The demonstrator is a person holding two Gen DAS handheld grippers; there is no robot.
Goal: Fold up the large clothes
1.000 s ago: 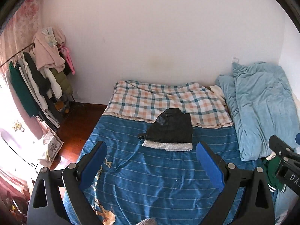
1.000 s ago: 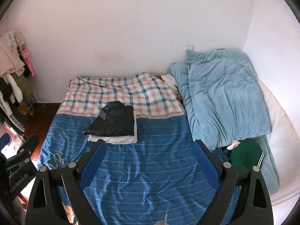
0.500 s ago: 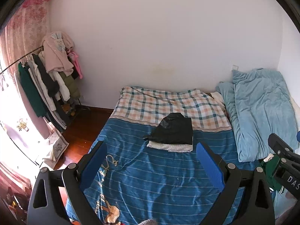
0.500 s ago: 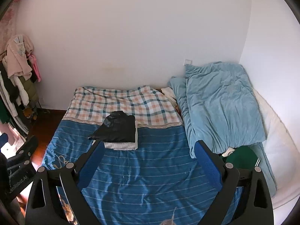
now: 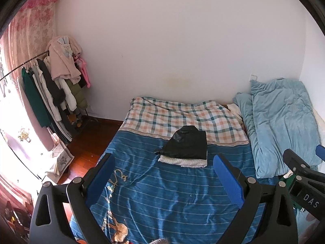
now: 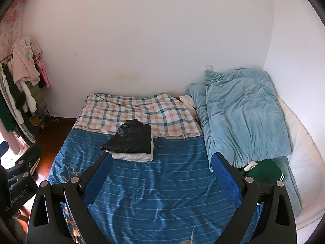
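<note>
Left wrist view showed my left tool [image 5: 162, 174] and right tool [image 6: 160, 172] spread wide, empty; two folded garments [image 5: 185, 148] lay stacked on the bed [image 5: 162, 193], a green garment [image 6: 264, 171] apparently unfolded.

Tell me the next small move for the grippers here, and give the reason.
Probably swing the right gripper toward the green garment bunched beside the light blue quilt and bring it onto the open striped sheet. Both grippers, the left gripper included, are open and empty, and the black garment already lies folded on a white one.
</note>
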